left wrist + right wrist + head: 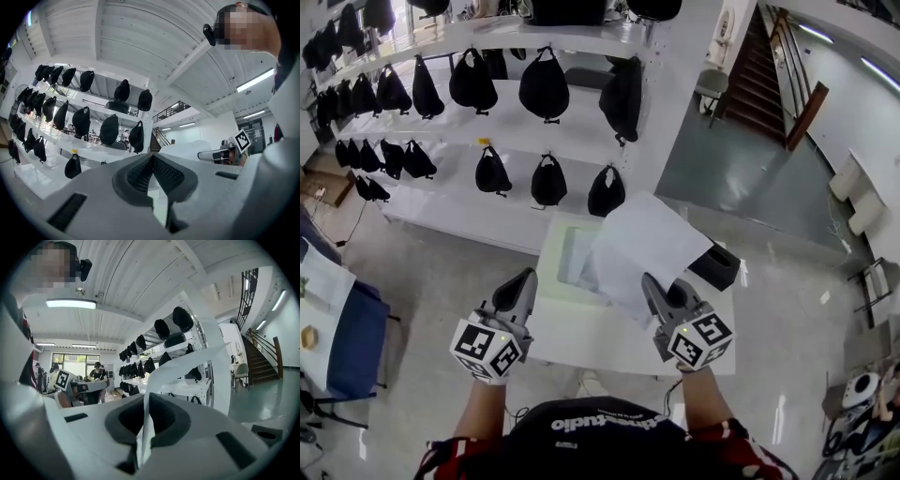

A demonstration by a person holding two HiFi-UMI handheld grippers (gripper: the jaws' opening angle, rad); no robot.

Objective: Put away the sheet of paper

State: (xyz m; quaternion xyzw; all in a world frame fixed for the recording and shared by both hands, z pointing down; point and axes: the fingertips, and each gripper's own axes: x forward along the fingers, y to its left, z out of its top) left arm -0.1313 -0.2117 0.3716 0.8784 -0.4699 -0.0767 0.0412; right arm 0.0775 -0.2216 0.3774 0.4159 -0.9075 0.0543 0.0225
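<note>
A white sheet of paper hangs tilted above the small white table. My right gripper is shut on the sheet's near edge. In the right gripper view the paper rises from between the pads of the right gripper and curls away. My left gripper hovers at the table's left edge, shut, with nothing in it. In the left gripper view its pads meet at the left gripper tip. The paper shows far right there. A pale clear folder or tray lies on the table, partly under the sheet.
A black box stands at the table's far right corner. White shelves with several black bags run behind the table. A blue-covered seat is at the left. Stairs rise at the back right.
</note>
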